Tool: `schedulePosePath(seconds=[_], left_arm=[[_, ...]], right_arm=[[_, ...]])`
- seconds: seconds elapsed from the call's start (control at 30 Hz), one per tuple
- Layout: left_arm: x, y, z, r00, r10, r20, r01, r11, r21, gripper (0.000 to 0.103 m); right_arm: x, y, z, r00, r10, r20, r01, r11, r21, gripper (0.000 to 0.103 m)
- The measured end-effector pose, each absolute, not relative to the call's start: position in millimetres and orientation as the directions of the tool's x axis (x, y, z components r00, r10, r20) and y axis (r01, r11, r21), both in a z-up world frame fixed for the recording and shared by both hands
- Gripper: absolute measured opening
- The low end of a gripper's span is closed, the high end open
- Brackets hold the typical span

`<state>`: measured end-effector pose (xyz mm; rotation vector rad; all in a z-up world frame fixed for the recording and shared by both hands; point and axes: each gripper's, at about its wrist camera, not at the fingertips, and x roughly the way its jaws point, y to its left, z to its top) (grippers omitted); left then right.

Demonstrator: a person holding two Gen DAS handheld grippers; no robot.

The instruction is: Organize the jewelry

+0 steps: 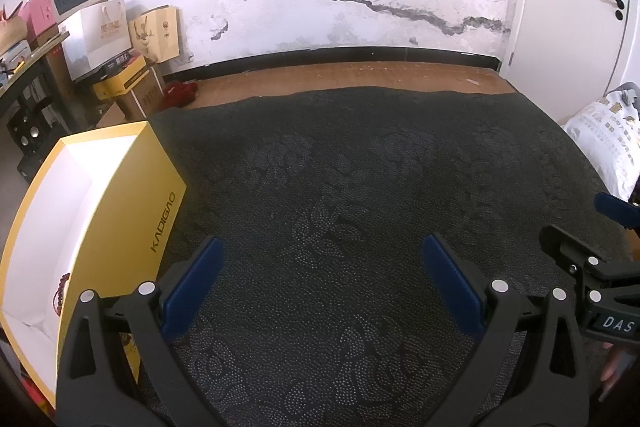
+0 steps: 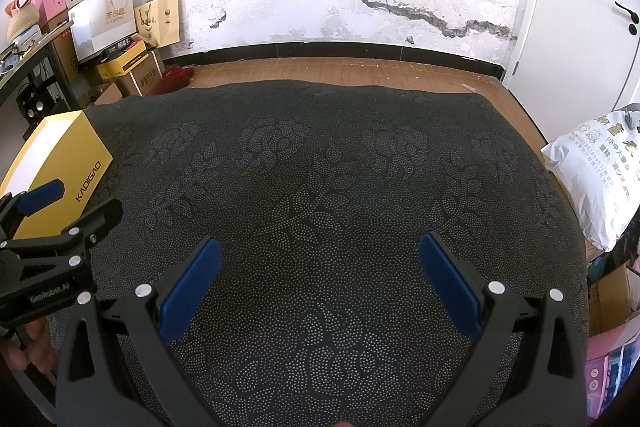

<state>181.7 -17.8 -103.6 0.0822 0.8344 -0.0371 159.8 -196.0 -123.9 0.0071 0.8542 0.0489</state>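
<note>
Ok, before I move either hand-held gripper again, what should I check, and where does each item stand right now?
1. Left hand-held gripper open, nothing between the fingers: ok.
2. Right hand-held gripper open and empty: ok.
3. Yellow box open on top, white inside showing: ok.
4. Bead bracelet lying inside the box near its wall: ok.
5. Other jewelry left on the dark tablecloth: none visible in either view; areas under the grippers cannot tell.
6. Grippers apart, not touching each other: ok.
</note>
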Motion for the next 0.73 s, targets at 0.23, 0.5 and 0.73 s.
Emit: schedulePosePath(seconds=[0.23, 0.5, 0.73], left_arm=[[180.0, -18.5, -102.8, 0.678, -0.003, -0.735, 0.066, 0.996, 0.057, 0.097], [179.5, -17.5, -104.2, 0.676, -0.002, -0.737, 0.061, 0.997, 0.052, 0.097], [185.7, -12.3, -106.7, 0.646, -0.014, -0.763, 0.041, 0.999, 0.016, 0.097]], right_arm=[[160.3, -196.4, -123.3, 0.655, 0.048, -0.754, -0.041, 0.999, 0.027, 0.096], [160.7, -197.9, -122.9, 0.656, 0.047, -0.753, -0.040, 0.999, 0.028, 0.096], [160.8, -197.7, -122.8, 0.657, 0.047, -0.752, -0.038, 0.999, 0.030, 0.096]])
